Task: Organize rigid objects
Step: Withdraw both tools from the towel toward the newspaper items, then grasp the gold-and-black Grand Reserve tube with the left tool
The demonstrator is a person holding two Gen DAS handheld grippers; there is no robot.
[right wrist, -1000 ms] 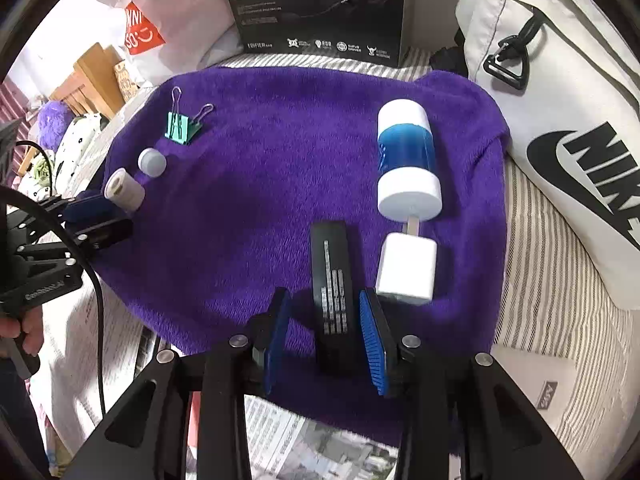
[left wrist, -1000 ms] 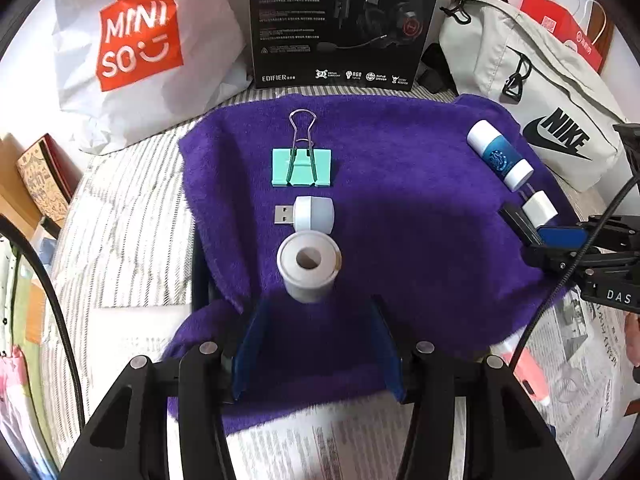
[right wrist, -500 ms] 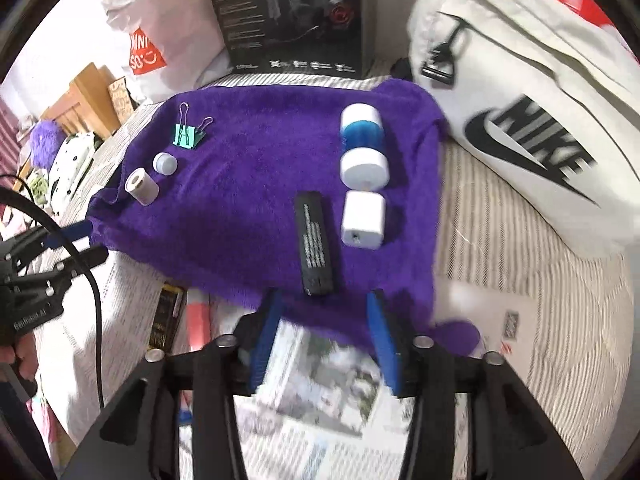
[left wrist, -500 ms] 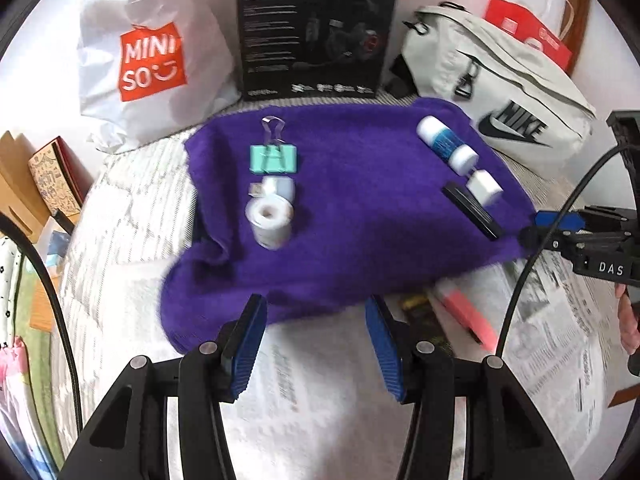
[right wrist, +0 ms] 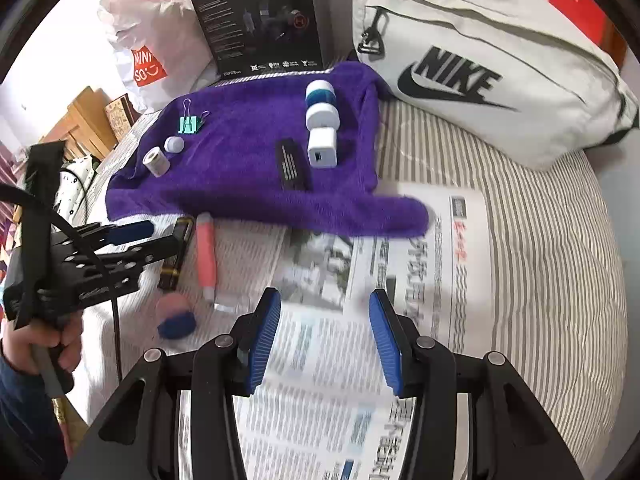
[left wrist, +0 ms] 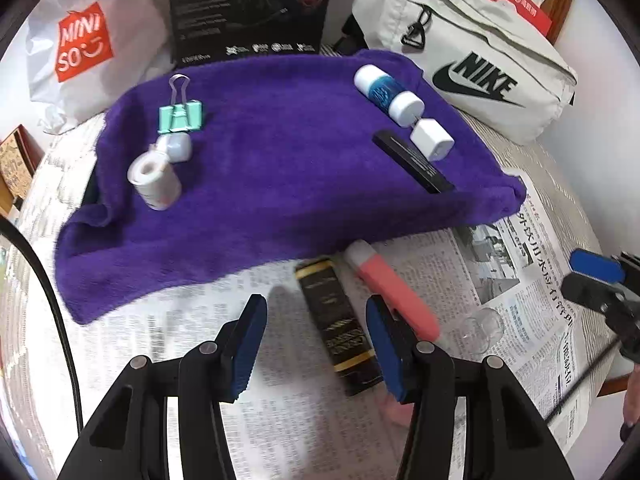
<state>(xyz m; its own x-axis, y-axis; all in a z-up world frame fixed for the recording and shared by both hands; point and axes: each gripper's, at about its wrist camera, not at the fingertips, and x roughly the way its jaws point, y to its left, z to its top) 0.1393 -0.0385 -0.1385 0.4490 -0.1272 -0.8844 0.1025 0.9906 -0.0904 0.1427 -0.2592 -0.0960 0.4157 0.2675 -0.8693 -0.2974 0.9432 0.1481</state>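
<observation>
On the purple towel (left wrist: 288,184) lie a teal binder clip (left wrist: 180,116), a small white USB light (left wrist: 176,148), a tape roll (left wrist: 154,178), a blue-and-white bottle (left wrist: 386,94), a white charger cube (left wrist: 432,144) and a black stick (left wrist: 414,166). My left gripper (left wrist: 316,344) hangs open over the newspaper (left wrist: 200,320). A black-and-gold box (left wrist: 338,320) lies below the gap between its fingers, apart from the pads. Beside the box rests a pink tube (left wrist: 390,288). My right gripper (right wrist: 324,340) is open over bare newspaper (right wrist: 400,280), holding nothing.
A Nike bag (right wrist: 480,68), a black headset box (right wrist: 260,20) and a Miniso bag (left wrist: 84,40) line the back. A clear cap (left wrist: 482,328) and a pink-and-blue ball (right wrist: 176,316) sit on the newspaper. A hand (right wrist: 36,344) grips the left gripper (right wrist: 146,239).
Both grippers have drawn back from the towel to above the newspaper. The right gripper has let go of the black stick, which stays on the towel. The left has left the tape roll.
</observation>
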